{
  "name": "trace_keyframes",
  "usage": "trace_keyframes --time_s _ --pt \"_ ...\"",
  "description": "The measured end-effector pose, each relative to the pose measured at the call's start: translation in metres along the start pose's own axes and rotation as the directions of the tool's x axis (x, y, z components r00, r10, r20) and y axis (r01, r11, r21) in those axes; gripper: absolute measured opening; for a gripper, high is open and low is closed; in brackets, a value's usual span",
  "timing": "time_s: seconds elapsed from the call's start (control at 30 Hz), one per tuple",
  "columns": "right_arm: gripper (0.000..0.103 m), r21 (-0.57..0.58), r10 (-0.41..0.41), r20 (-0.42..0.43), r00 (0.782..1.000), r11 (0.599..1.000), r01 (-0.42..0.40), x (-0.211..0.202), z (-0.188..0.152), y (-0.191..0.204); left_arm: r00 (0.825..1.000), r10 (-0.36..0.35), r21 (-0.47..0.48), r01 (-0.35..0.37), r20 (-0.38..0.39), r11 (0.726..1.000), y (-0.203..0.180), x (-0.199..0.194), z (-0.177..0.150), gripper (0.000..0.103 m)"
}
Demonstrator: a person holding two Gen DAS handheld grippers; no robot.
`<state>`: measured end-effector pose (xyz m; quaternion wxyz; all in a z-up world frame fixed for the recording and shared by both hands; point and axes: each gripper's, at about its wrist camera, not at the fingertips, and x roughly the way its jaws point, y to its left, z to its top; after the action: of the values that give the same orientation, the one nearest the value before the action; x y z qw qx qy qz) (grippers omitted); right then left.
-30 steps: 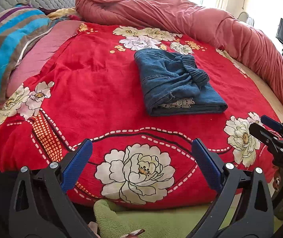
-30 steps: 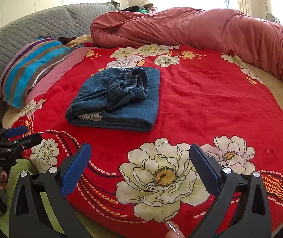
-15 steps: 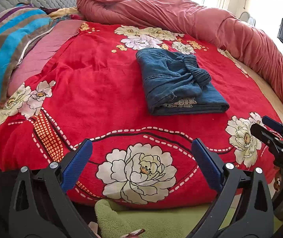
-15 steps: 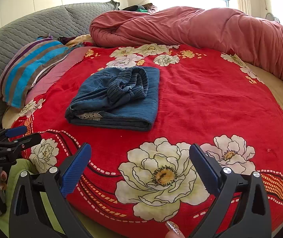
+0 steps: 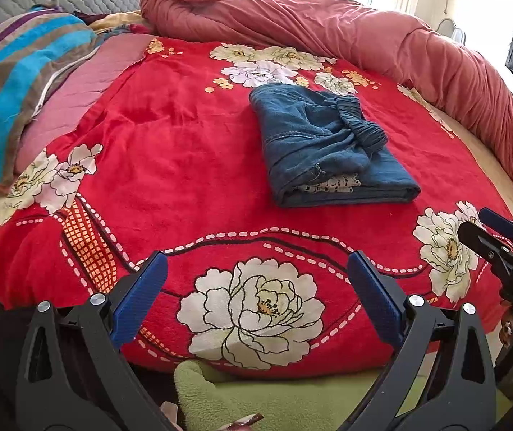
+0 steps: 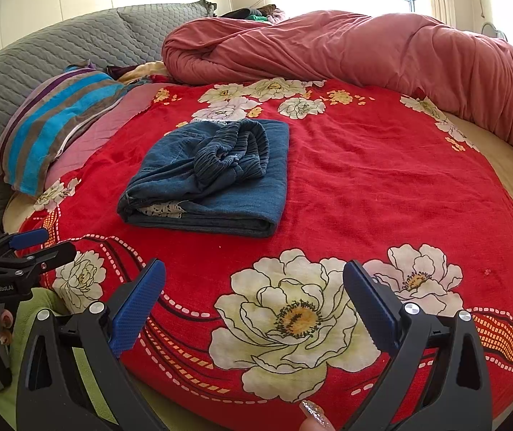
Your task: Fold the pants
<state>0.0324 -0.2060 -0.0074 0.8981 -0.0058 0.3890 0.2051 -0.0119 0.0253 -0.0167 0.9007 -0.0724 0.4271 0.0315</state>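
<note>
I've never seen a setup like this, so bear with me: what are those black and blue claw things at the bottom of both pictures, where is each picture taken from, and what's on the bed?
Those claws are two hand-held grippers, one in each of a person's hands, not a robot. Each carries a wide-angle camera looking forward along its two blue-padded fingers.

One picture comes from the left gripper, the other from the right gripper. Each gripper also shows from the side at the edge of the other's view.

On the bed lies a red flowered blanket, and on it the blue pants, folded into a compact bundle. A rolled pink duvet runs along the far edge and a striped pillow sits to the left.

Both grippers are open and hold nothing.
</note>
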Motion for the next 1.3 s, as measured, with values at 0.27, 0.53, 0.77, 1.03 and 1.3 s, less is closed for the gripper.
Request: trace_keyframes --time_s 0.27,0.53,0.77,1.03,1.3 --pt "0.098 0.000 -0.004 0.000 1.000 1.000 0.004 0.002 0.000 -0.002 1.000 0.012 -0.002 -0.012 -0.011 1.000 0.000 0.003 -0.001 0.094" --pt "0.098 0.001 -0.006 -0.004 1.000 1.000 0.006 0.003 0.000 -0.004 1.000 0.011 0.001 -0.011 -0.012 1.000 -0.001 0.003 -0.001 0.094" --pt "0.098 0.012 -0.024 -0.009 1.000 1.000 0.024 0.005 0.000 -0.011 0.998 0.053 -0.024 -0.054 -0.035 0.998 0.004 0.008 0.002 0.094" --pt "0.098 0.087 -0.133 0.013 0.991 0.987 0.132 0.002 0.009 -0.058 0.993 0.089 -0.132 -0.099 -0.080 0.986 0.044 0.023 0.011 0.093" --pt "0.098 0.243 -0.408 -0.002 0.913 0.885 0.396 0.003 0.039 -0.199 0.967 0.228 -0.237 -0.249 -0.115 0.939 0.128 0.052 0.067 0.094"
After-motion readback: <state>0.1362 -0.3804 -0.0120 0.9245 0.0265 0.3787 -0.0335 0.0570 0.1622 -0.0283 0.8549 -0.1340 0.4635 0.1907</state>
